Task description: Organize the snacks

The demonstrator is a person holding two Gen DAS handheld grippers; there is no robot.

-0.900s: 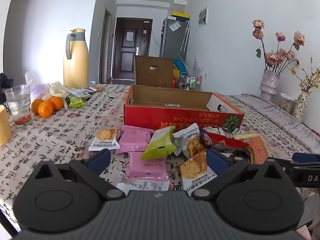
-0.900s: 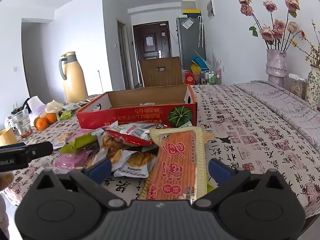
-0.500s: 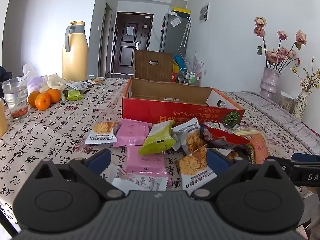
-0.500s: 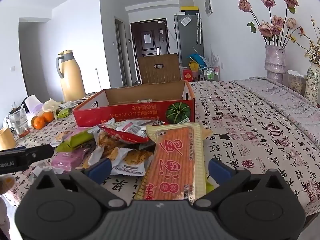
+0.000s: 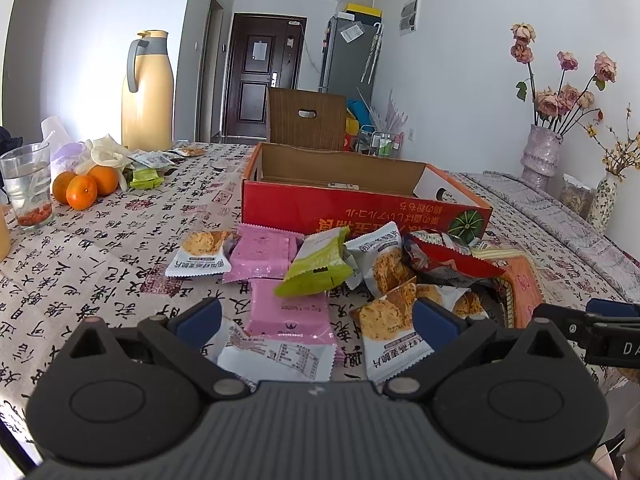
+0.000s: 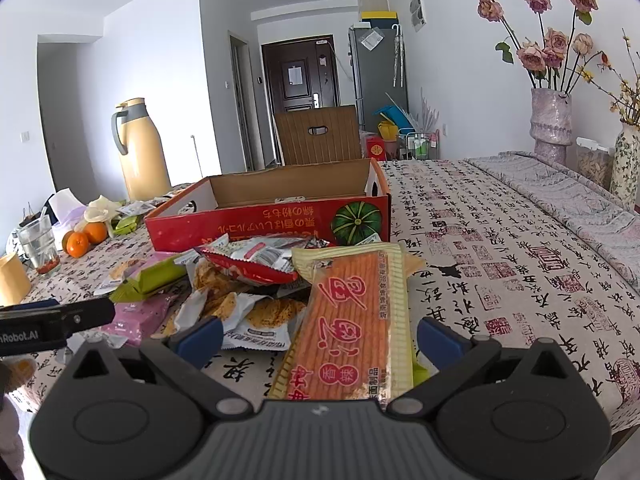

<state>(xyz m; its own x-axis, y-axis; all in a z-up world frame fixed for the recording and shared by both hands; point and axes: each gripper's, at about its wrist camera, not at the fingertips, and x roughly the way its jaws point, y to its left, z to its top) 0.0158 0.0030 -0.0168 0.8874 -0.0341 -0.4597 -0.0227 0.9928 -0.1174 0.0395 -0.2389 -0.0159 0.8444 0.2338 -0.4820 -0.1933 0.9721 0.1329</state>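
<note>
A heap of snack packets lies on the patterned tablecloth in front of an open red cardboard box (image 5: 360, 208) (image 6: 272, 220). My left gripper (image 5: 316, 320) stands open above a pink packet (image 5: 288, 308), a white packet (image 5: 280, 356) and a cracker packet (image 5: 388, 320), touching none. A green packet (image 5: 316, 264) leans on the heap. My right gripper (image 6: 320, 336) is open over a long orange packet (image 6: 352, 316), which lies flat between the fingers without contact. A red bag (image 6: 248, 264) rests behind it.
At the left stand a yellow thermos (image 5: 148, 92), oranges (image 5: 82, 190) and a glass (image 5: 26, 184). Vases with dried roses (image 6: 550, 120) stand at the right edge. A brown chair back (image 6: 320, 134) rises behind the box. The near table edge lies just under the grippers.
Both grippers have dipped a little and eased toward the snack heap, so the packets and box sit higher in view. Their jaws stay wide and nothing was touched.
</note>
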